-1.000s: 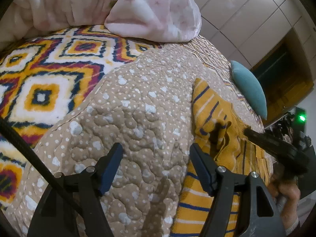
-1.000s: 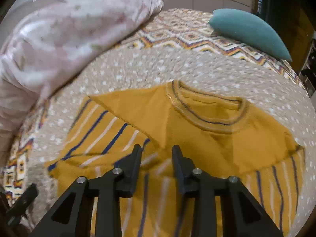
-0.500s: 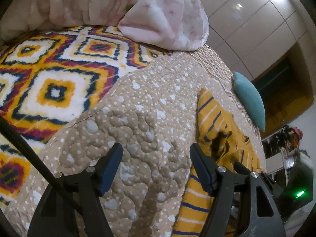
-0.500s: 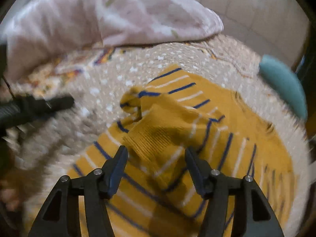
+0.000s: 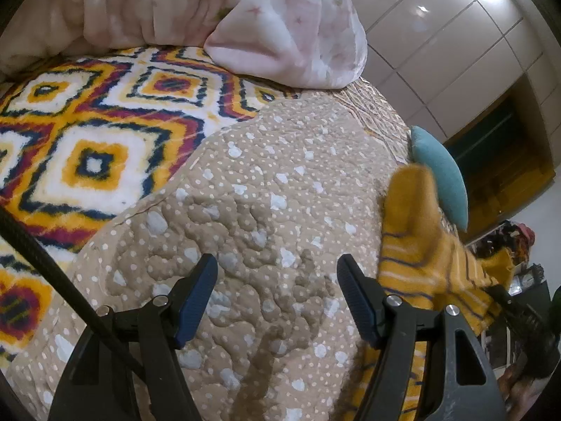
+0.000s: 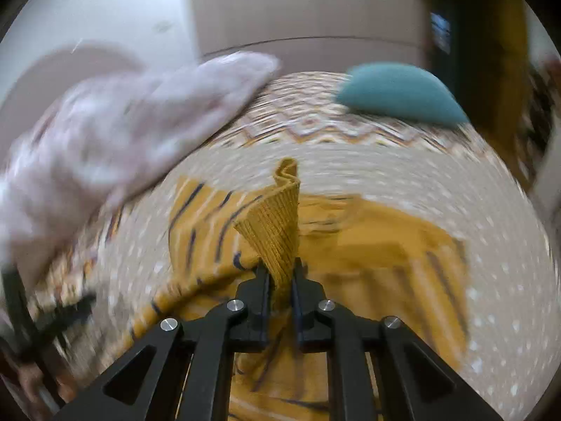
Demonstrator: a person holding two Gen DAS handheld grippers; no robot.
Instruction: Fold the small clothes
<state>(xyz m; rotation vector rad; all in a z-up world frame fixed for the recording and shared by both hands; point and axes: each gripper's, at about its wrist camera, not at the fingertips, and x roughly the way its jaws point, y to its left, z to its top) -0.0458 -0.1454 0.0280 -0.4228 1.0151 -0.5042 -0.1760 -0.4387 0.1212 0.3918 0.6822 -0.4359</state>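
A mustard-yellow sweater with blue and white stripes (image 6: 385, 238) lies on the beige dotted quilt (image 5: 263, 193). My right gripper (image 6: 280, 277) has its jaws closing, with a ribbed edge of the sweater (image 6: 277, 224) pinched between the pads and standing up above the rest of the garment. In the left wrist view the sweater (image 5: 410, 238) is at the right, partly raised and blurred. My left gripper (image 5: 277, 291) is open over bare quilt to the sweater's left, with nothing between its fingers.
A pink floral blanket (image 5: 287, 28) is heaped at the far side of the bed. A teal cushion (image 5: 441, 172) lies beyond the sweater. A bright diamond-patterned cover (image 5: 87, 140) spreads to the left. A black cable (image 5: 42, 263) crosses the lower left.
The right gripper opened, swung over the sweater, then shut on its ribbed edge and raised it. In the left wrist view the sweater's near part has lifted. The left gripper has barely moved.
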